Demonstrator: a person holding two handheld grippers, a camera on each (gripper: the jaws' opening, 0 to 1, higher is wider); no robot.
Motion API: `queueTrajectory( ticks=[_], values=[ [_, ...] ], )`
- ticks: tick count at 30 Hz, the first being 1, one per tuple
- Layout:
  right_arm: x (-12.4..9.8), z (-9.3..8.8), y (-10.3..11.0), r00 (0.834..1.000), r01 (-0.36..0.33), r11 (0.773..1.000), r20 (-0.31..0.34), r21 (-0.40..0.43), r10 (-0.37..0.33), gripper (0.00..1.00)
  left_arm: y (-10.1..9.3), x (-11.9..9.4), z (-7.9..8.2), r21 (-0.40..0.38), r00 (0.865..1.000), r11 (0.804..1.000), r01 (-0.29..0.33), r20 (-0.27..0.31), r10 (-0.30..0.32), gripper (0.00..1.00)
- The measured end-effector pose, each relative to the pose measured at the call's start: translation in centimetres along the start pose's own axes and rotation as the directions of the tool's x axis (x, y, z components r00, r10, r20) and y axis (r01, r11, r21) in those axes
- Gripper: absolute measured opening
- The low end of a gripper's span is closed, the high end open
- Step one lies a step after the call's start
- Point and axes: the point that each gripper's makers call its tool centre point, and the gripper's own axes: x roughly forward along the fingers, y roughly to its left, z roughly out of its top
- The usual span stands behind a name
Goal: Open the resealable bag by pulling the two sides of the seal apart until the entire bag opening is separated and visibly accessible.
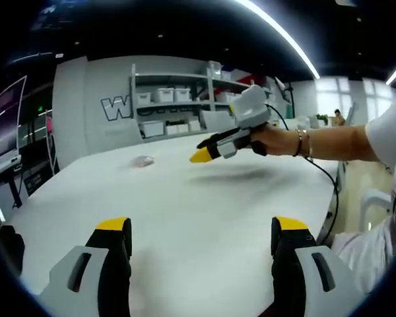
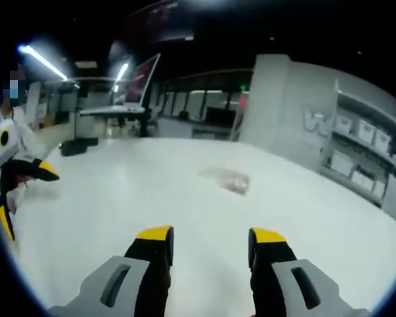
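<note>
Table (image 1: 185,218): broad white top, carrying the one bag.

Bag (image 2: 228,179): small clear resealable pouch with something pinkish inside, lying flat near the middle of the table. In the right gripper view it sits ahead of the jaws and well apart from them. In the left gripper view it is a faint pale patch (image 1: 142,160) far off, toward the table's far edge. Whether the seal is open cannot be told. Nothing touches it.

Left gripper (image 1: 201,232): jaws black with yellow tips, standing wide apart over bare tabletop, nothing between them. It also shows at the left edge of the right gripper view (image 2: 16,191), yellow tips spread.

Right gripper (image 2: 208,239): jaws parted, empty, pointed across the table toward the bag. In the left gripper view it comes in from the right (image 1: 203,154), raised above the table, with its yellow tips seeming to lie together at that angle.

Hand (image 1: 274,140): wrapped round the right gripper's grey body, bracelet on the wrist, cable trailing down off the table edge.

Shelves (image 1: 178,105): grey wall unit behind the table, holding white bins.
</note>
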Motion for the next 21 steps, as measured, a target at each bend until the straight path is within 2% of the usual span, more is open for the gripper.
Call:
queueTrajectory(
  ticks=[21],
  values=[
    [1.8,0.7,-0.2,1.0,-0.006,1.0,0.007,-0.026,0.006,0.39,0.5,0.1,-0.2,-0.018,1.0,1.0,0.004,-0.006,-0.004,0.86]
  ],
)
